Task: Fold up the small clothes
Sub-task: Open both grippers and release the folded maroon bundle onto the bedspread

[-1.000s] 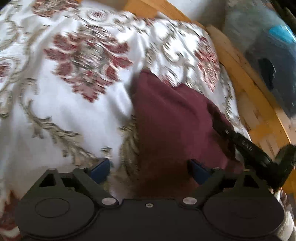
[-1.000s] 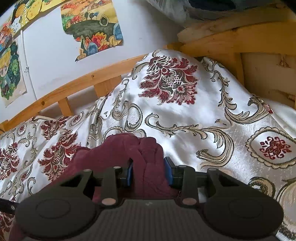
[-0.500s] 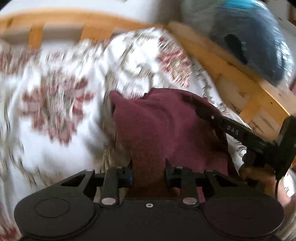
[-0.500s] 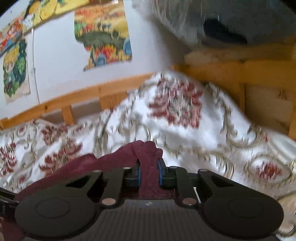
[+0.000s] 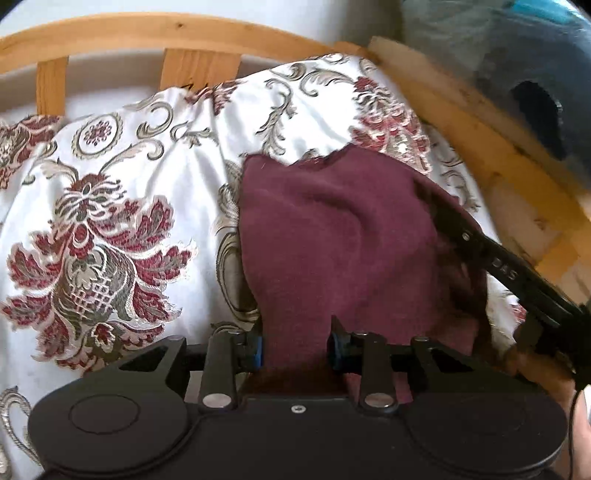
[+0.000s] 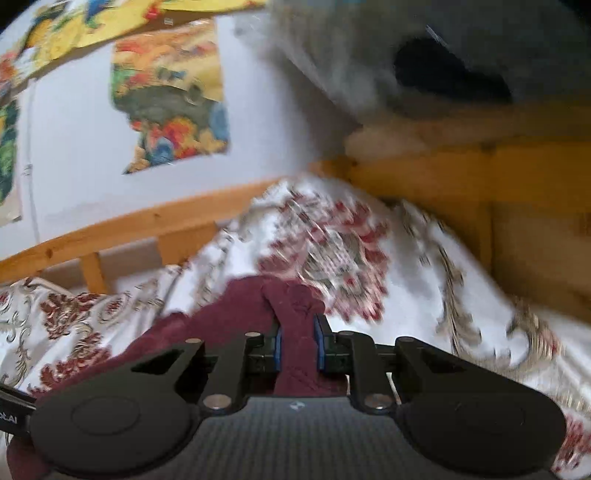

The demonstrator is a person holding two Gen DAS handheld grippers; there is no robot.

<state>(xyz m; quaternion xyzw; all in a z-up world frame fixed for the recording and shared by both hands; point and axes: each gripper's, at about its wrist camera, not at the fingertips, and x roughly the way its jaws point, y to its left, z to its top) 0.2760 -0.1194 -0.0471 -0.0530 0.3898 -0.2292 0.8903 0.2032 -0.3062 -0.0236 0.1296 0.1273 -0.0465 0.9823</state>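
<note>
1. My left gripper (image 5: 295, 347) has the near edge of the maroon garment (image 5: 332, 236) between its blue pads; the jaws are opening slightly, yet the cloth still fills the gap.
2. My right gripper (image 6: 297, 349) is clamped narrow on a bunched fold of the same garment (image 6: 291, 306).
3. The garment drapes over the white patterned bedspread (image 5: 110, 192), centre of the left view.
4. A wooden bed rail (image 5: 147, 29) curves along the top.
5. Colourful posters (image 6: 170, 99) hang at upper left in the blurred right view.
</note>
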